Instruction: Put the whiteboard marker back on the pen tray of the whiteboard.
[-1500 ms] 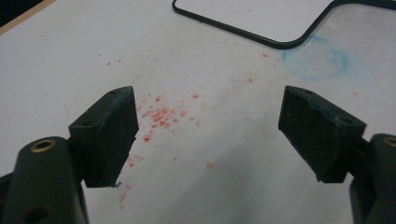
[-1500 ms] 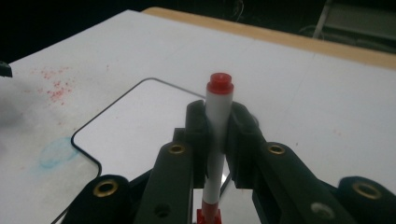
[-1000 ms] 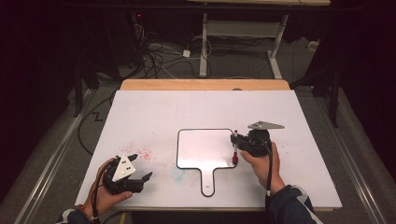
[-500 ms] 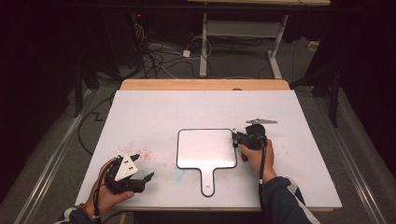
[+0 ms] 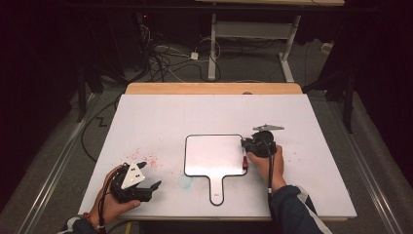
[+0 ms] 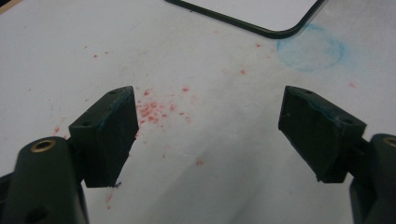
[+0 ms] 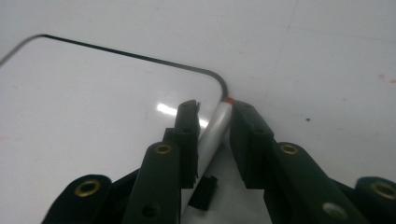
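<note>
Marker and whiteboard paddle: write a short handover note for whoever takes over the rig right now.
Right gripper: jaws have just been opening, the marker between them, lying along the right edge of the whiteboard paddle; whether the pads press on it I cannot tell.
Left gripper: open, holds nothing, over red specks near a blue smudge on the table.
Done: marker brought down to the board's edge.
Left: nothing written on the board; it looks blank.
</note>
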